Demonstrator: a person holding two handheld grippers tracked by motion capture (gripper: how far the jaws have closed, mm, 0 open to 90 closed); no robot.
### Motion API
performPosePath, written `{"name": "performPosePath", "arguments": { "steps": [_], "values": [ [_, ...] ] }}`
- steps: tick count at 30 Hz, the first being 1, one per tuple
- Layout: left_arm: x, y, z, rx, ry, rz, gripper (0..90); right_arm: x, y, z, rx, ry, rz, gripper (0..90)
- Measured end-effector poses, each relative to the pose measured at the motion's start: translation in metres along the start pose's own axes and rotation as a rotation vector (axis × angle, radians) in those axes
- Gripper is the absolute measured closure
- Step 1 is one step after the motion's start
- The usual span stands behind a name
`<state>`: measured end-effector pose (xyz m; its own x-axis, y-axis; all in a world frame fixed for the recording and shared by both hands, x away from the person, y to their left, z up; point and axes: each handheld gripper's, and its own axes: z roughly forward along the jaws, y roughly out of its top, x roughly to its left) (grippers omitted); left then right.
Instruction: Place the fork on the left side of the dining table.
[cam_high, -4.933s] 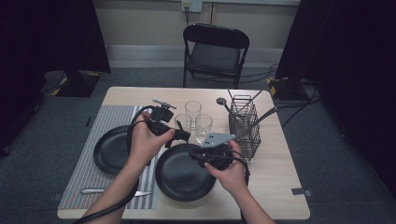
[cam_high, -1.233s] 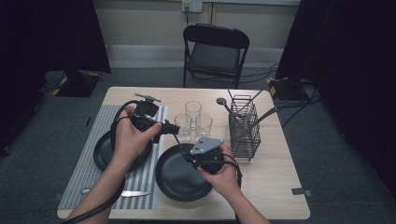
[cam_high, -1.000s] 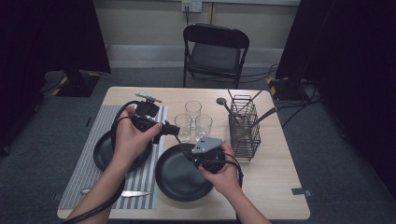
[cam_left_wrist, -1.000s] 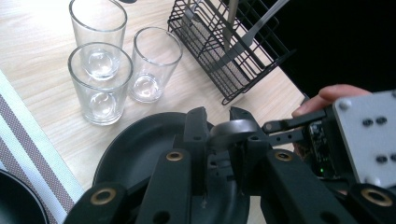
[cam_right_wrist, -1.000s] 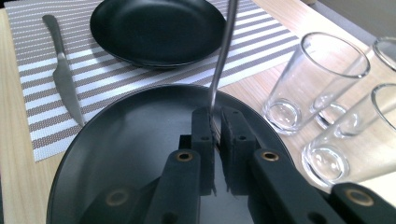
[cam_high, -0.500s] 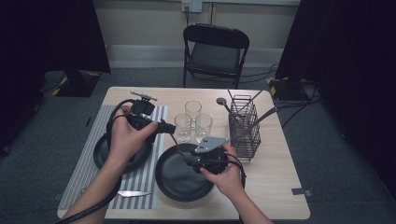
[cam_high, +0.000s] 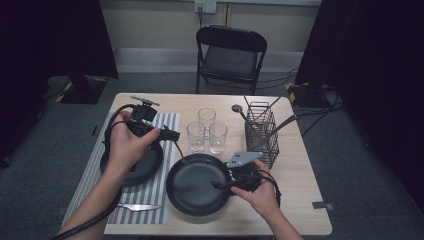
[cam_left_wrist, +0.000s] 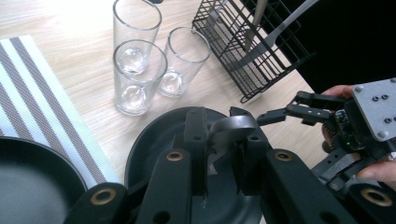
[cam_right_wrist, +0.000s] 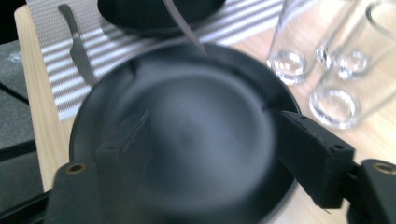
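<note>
Two grippers were at work over the bench (cam_high: 300, 170), w/ a place setting partly laid. The left gripper (cam_high: 172, 135) hung over the striped placemat (cam_high: 167, 122), jaws pressed together on a metal utensil (cam_left_wrist: 231, 128); the utensil's thin shaft slanted down and right from the jaws toward the far-left rim of the right plate (cam_high: 192, 192). Whether it was a fork or a spoon couldn't be told, since the working end wasn't clear.

The right gripper (cam_high: 216, 185) sat low at the right plate's right rim. Its jaws had just been opening and stood spread; in the right gripper view the plate's dark surface showed between them, but the pads weren't pressing on it. That plate lay near-centre on the bench, just right of the placemat. A second plate (cam_high: 145, 167) was on the mat's left part, and a knife (cam_high: 137, 207) lay at the mat's near edge. Three glasses (cam_high: 205, 132) stood far of the right plate, w/ the wire cutlery rack (cam_high: 261, 132) to their right.

Judged step: the right plate looked set down and let go, and the utensil was next to be laid. That move likely called for lowering the left gripper to a bare strip beside a plate, levelling the shaft, then opening. The right gripper prob. needed to back off right first, to keep clear of the rim and glasses.
</note>
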<state>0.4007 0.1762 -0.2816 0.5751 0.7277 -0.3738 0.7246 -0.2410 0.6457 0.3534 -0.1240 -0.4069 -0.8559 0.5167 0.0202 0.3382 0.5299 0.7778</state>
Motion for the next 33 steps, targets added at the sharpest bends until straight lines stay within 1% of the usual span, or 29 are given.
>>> {"name": "performPosePath", "arguments": {
  "steps": [2, 3, 4, 5, 7, 8, 9, 10, 12, 13, 19, 20, 22, 23, 24, 25, 26, 27, 28, 30, 31, 33],
  "values": [
    [0.001, 0.0, 0.0, 0.0, -0.002, -0.005, 78.0, -0.001, -0.003, -0.002, 0.001, 0.003, 0.001, 23.7],
    [0.002, -0.001, -0.001, 0.003, 0.002, -0.003, 78.0, -0.002, -0.006, -0.004, 0.003, 0.009, 0.007, 22.2],
    [0.003, -0.001, -0.002, 0.005, 0.005, -0.004, 78.0, -0.004, -0.013, -0.008, 0.009, 0.005, 0.009, 17.9],
    [0.004, -0.001, -0.004, 0.009, 0.008, -0.001, 78.0, -0.005, -0.015, -0.01, 0.011, 0.005, 0.002, 17.5],
    [0.005, -0.001, -0.006, 0.007, 0.016, -0.006, 78.0, -0.008, -0.02, -0.014, 0.012, 0.003, 0.017, 17.4],
    [0.006, -0.001, -0.007, 0.002, 0.016, -0.008, 78.0, -0.01, -0.022, -0.015, 0.011, 0.01, 0.023, 17.4],
    [0.006, -0.001, -0.007, 0.002, 0.016, -0.008, 78.0, -0.01, -0.022, -0.015, 0.011, 0.01, 0.023, 17.4],
    [0.007, -0.002, -0.01, 0.003, 0.022, -0.011, 78.0, -0.012, -0.028, -0.018, 0.015, 0.003, 0.028, 17.0],
    [0.01, -0.002, -0.013, 0.005, 0.031, -0.006, 78.0, -0.015, -0.033, -0.02, 0.022, -0.009, 0.028, 17.0],
    [0.011, -0.003, -0.014, 0.0, 0.031, -0.015, 78.0, -0.016, -0.035, -0.021, 0.024, -0.006, 0.036, 17.0],
    [0.022, -0.005, -0.021, 0.004, 0.048, -0.019, 78.0, -0.022, -0.051, -0.028, 0.042, -0.024, 0.061, 17.1],
    [0.024, -0.005, -0.021, 0.003, 0.051, -0.021, 78.0, -0.024, -0.053, -0.029, 0.044, -0.027, 0.058, 17.1],
    [0.026, -0.005, -0.021, 0.003, 0.053, -0.024, 78.0, -0.027, -0.058, -0.031, 0.056, -0.033, 0.066, 17.7],
    [0.029, -0.006, -0.022, 0.001, 0.054, -0.028, 78.0, -0.028, -0.06, -0.032, 0.06, -0.039, 0.07, 17.6],
    [0.031, -0.006, -0.022, 0.006, 0.058, -0.026, 78.0, -0.03, -0.062, -0.032, 0.059, -0.039, 0.078, 17.7],
    [0.032, -0.007, -0.022, 0.003, 0.062, -0.033, 78.0, -0.031, -0.064, -0.033, 0.061, -0.04, 0.081, 17.7],
    [0.032, -0.007, -0.022, 0.003, 0.062, -0.033, 78.0, -0.032, -0.067, -0.033, 0.064, -0.043, 0.084, 17.7],
    [0.035, -0.007, -0.023, 0.009, 0.064, -0.03, 78.0, -0.032, -0.068, -0.034, 0.069, -0.046, 0.089, 17.7],
    [0.037, -0.006, -0.023, 0.007, 0.068, -0.036, 78.0, -0.033, -0.07, -0.034, 0.067, -0.044, 0.088, 17.7],
    [0.038, -0.006, -0.023, 0.01, 0.073, -0.03, 78.0, -0.033, -0.072, -0.034, 0.071, -0.048, 0.091, 17.7],
    [0.041, -0.005, -0.024, 0.004, 0.074, -0.035, 78.0, -0.035, -0.076, -0.035, 0.074, -0.047, 0.098, 17.6],
    [0.042, -0.004, -0.024, 0.004, 0.078, -0.036, 78.0, -0.036, -0.079, -0.035, 0.082, -0.055, 0.095, 17.7]
  ]
}}
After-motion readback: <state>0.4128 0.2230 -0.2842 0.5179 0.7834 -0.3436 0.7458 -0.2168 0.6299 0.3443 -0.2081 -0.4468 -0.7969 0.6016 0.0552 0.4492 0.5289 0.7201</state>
